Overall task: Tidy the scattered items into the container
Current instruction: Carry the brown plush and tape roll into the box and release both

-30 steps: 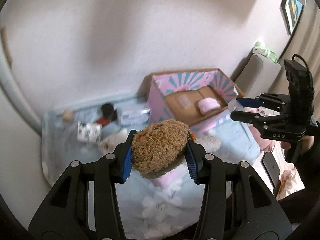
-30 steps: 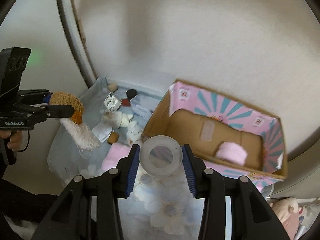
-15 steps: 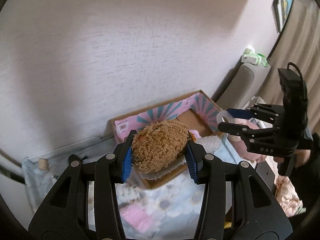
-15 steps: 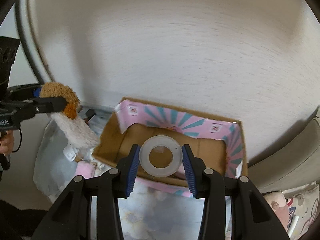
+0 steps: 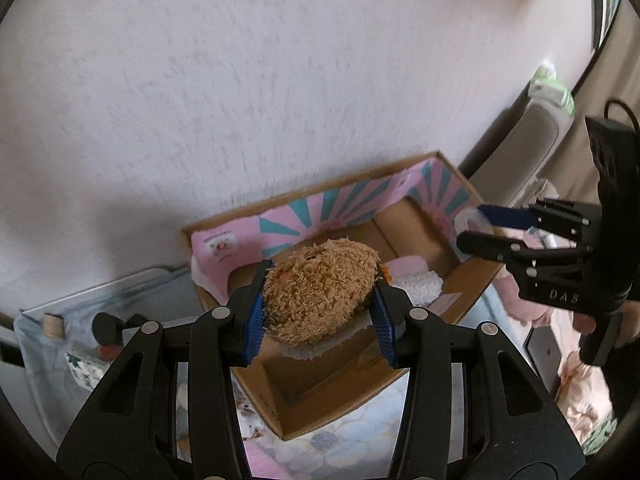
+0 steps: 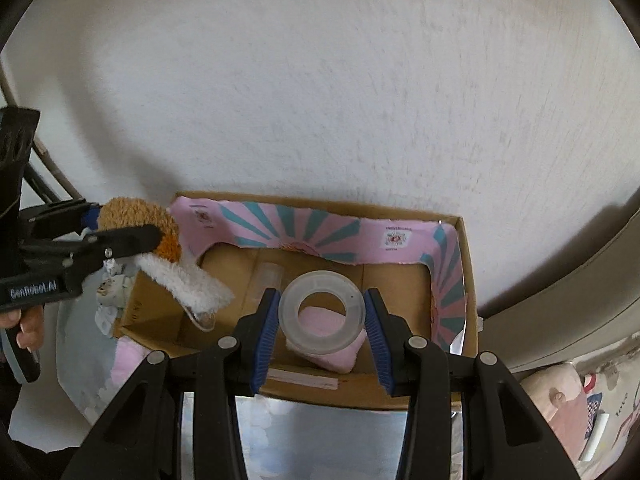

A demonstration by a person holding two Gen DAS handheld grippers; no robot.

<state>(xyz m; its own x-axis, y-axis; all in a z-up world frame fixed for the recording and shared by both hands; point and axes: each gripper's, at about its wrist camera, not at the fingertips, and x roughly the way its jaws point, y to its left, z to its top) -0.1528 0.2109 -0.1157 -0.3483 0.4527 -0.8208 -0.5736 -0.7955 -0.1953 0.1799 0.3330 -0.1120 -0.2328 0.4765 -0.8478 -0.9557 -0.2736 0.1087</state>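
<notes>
**Two loads poised over the box**

The left gripper (image 5: pixel 318 308) has its jaws pinching a soft toy (image 5: pixel 320 284) by its brown fuzzy head, with the white plush body trailing below and to the side. The right gripper (image 6: pixel 320 312) has its jaws pinching a roll of clear tape (image 6: pixel 322 312) across its outer rim, the hole facing up at the camera. Both loads hang over the open cardboard box (image 6: pixel 464 280), which sits straight ahead of and beneath the jaws, against the wall.

The toy looks light and squashy; the pile gives under the pads, so a hold across the thick of the head seems safest, and it should drop without bouncing. Its dangling body is floppy and could catch on the box's near edge. The tape roll looks stiff, smooth and light; held across its width it is steady, but the slick rim could slip if the pinch eases, and it might roll once it lands.

Inside the box, just beyond the right jaws, lies a pink folded cloth (image 6: pixel 332 348) that the roll would land on. Its pink-and-teal paper lining (image 6: pixel 304 224) stands up along the far wall. To the left of the left jaws, small bits and a dark bottle (image 5: pixel 106 326) lie scattered on the pale flowered bedding (image 5: pixel 320 444). Nothing blocks either drop.
</notes>
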